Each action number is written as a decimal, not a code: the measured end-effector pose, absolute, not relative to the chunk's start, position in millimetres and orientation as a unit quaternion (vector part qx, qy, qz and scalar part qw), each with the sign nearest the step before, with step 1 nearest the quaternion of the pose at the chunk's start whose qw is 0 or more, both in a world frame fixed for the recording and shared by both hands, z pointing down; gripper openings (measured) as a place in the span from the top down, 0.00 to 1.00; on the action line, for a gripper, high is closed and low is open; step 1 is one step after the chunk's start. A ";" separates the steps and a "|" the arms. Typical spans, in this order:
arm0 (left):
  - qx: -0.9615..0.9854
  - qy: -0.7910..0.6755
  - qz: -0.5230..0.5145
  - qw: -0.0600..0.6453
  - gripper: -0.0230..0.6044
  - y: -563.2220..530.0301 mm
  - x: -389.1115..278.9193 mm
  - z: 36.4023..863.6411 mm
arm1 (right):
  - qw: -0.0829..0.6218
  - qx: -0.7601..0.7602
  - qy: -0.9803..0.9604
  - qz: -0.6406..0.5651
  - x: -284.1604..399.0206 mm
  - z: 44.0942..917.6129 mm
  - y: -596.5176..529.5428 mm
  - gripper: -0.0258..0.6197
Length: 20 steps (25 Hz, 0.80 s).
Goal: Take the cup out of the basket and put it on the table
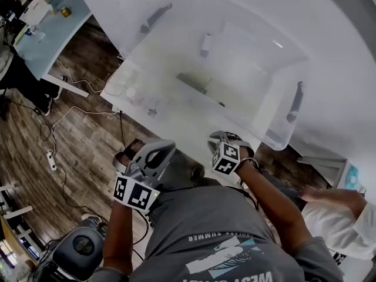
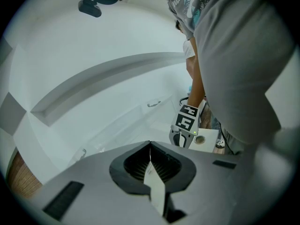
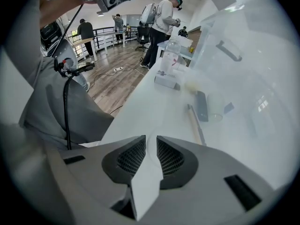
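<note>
Only the right gripper view shows a pale cup (image 3: 216, 108) ahead and right of the right gripper's (image 3: 151, 138) empty, parted jaws; the left gripper's (image 2: 150, 143) jaws meet, closed.

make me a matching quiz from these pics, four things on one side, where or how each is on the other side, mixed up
Things:
1. left gripper
2. right gripper
3. basket
4. power strip

Place or state:
a. on the wood floor
b. jaws apart
c. on the white table
d. jaws together

Pairs: 1-d, 2-b, 3-c, 4-a
</note>
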State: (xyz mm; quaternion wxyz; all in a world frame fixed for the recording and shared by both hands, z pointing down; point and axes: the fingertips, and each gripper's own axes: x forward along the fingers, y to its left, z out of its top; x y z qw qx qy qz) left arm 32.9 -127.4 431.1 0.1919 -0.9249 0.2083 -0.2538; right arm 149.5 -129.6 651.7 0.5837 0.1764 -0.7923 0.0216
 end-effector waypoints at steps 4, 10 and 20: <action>-0.924 0.209 -0.258 0.190 0.95 -128.6 29.2 431.6 | 0.563 0.181 -0.806 0.016 138.3 633.1 -128.7 0.83; -0.929 0.208 -0.240 0.189 0.95 -134.4 38.0 416.4 | 0.456 0.238 -0.857 -0.016 126.1 542.3 -135.1 0.93; -0.934 0.215 -0.201 0.202 0.95 -142.2 56.1 377.9 | 0.299 0.335 -0.888 -0.101 144.5 375.4 -156.4 0.94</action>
